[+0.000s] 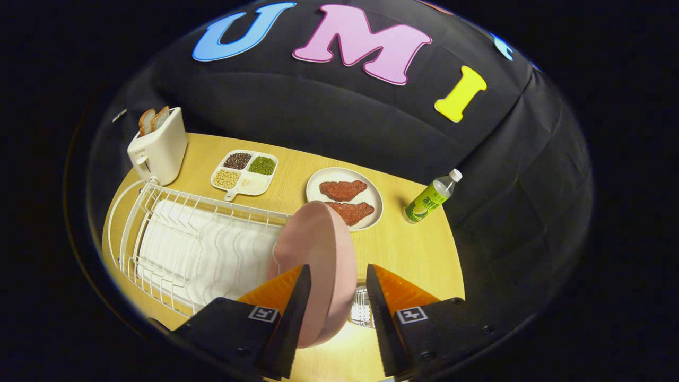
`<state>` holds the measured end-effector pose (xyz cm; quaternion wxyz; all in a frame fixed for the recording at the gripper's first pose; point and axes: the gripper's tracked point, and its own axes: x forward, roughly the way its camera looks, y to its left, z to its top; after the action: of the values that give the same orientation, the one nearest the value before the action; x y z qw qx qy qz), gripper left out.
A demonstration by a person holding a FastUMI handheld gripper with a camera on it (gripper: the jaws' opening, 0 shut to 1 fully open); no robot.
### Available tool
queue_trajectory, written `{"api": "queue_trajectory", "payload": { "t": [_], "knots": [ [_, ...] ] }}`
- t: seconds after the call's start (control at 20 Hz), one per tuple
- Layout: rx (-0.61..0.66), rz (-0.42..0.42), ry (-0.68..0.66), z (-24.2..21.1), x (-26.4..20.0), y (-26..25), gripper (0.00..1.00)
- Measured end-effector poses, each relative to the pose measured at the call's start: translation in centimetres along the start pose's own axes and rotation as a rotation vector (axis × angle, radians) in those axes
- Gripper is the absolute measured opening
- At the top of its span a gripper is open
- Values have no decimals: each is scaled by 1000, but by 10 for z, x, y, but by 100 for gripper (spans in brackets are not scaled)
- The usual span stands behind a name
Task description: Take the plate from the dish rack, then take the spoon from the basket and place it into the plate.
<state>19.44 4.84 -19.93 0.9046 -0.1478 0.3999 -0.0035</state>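
A pink plate [314, 239] stands on edge at the right end of the white wire dish rack [180, 249]. My gripper [338, 268] is open, and the plate's near rim sits between the two fingers. The left finger lies against or very near the plate's face, while a gap separates the right finger from the plate's back. Just behind the plate, beside the right finger, a bit of a wire basket [362, 309] peeks out; what it holds is hidden.
On the wooden table [414, 249] beyond the rack are a white toaster [159, 148] with bread slices, a divided dish of beans [245, 172], a white plate with two meat pieces [345, 197] and a green-labelled bottle [431, 197] lying tilted at the right.
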Motion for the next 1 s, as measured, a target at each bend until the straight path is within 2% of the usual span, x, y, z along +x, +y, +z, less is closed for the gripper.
{"api": "queue_trajectory", "payload": {
  "t": [0.05,0.1,0.15,0.4,0.65,0.85,1.0],
  "knots": [
    [16,-1,8,-1,4,2,60],
    [30,3,15,-1,4,4,45],
    [41,-8,21,-1,5,4,37],
    [69,-95,22,0,5,-1,23],
    [-1,-130,-23,11,-2,1,20],
    [-131,-171,-98,33,-13,5,20],
    [-152,-185,-117,38,-18,-1,20]
  ]
}}
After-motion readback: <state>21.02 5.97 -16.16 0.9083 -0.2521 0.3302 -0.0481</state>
